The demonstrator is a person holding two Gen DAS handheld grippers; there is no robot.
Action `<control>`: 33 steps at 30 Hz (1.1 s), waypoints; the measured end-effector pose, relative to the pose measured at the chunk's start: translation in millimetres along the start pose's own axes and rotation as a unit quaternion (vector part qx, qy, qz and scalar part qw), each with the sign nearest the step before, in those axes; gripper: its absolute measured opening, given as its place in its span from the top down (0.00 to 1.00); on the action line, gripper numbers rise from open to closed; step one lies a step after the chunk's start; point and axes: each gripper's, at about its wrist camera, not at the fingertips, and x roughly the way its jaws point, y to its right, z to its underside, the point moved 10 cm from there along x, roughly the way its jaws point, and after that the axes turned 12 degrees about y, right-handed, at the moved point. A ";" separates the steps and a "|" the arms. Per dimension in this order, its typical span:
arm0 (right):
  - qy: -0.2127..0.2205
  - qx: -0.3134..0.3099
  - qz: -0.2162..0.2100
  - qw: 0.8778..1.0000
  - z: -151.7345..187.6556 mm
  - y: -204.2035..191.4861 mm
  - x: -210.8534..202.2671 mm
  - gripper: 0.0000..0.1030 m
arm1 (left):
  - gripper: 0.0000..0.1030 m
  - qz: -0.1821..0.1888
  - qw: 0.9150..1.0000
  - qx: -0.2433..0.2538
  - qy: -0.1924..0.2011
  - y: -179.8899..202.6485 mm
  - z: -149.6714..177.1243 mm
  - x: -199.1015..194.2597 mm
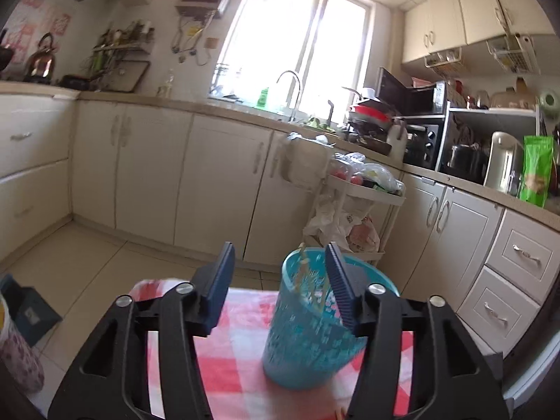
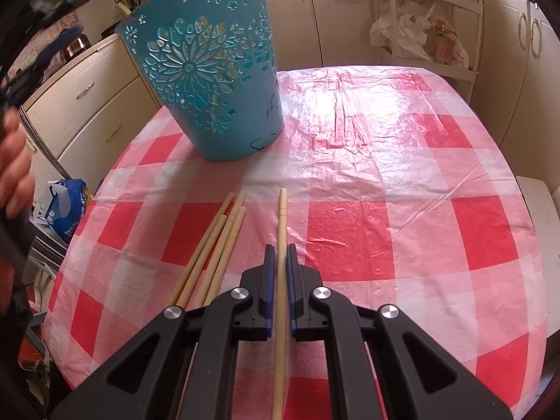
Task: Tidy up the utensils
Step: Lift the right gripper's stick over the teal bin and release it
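Observation:
A teal cut-out plastic basket (image 2: 210, 70) stands at the far left of the red-and-white checked tablecloth (image 2: 385, 175). My right gripper (image 2: 280, 250) is shut on one wooden chopstick (image 2: 282, 217), which points toward the basket. Several more chopsticks (image 2: 217, 245) lie loose just left of it. In the left wrist view my left gripper (image 1: 280, 255) is open, level with the rim of the basket (image 1: 308, 332). Its right finger (image 1: 337, 273) overlaps the rim, and its pads press on nothing. Blurred chopsticks (image 1: 304, 273) lean inside the basket.
Cream cabinets line the walls. A white trolley (image 1: 364, 189) with plastic bags stands beyond the table's far edge. A blue bag (image 2: 66, 206) lies on the floor at the left, a white stool (image 2: 539, 203) at the right. A blurred hand (image 2: 14, 168) is at the left edge.

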 end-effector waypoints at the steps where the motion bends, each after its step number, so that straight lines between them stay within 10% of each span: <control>1: 0.000 0.004 -0.001 1.000 0.3 0.5 -0.3 0.94 | 0.47 -0.008 1.000 -0.007 -0.010 -8.5 10.5 -8.7; 10: 0.029 0.101 -0.044 0.993 -11.3 21.1 -14.3 0.94 | 0.45 -0.043 0.982 -0.114 -0.146 -55.8 127.1 -35.5; 33: 0.175 0.106 -0.112 0.972 -80.3 0.4 -86.8 0.94 | 0.38 -0.042 0.974 -0.154 -0.162 -63.1 140.7 -29.0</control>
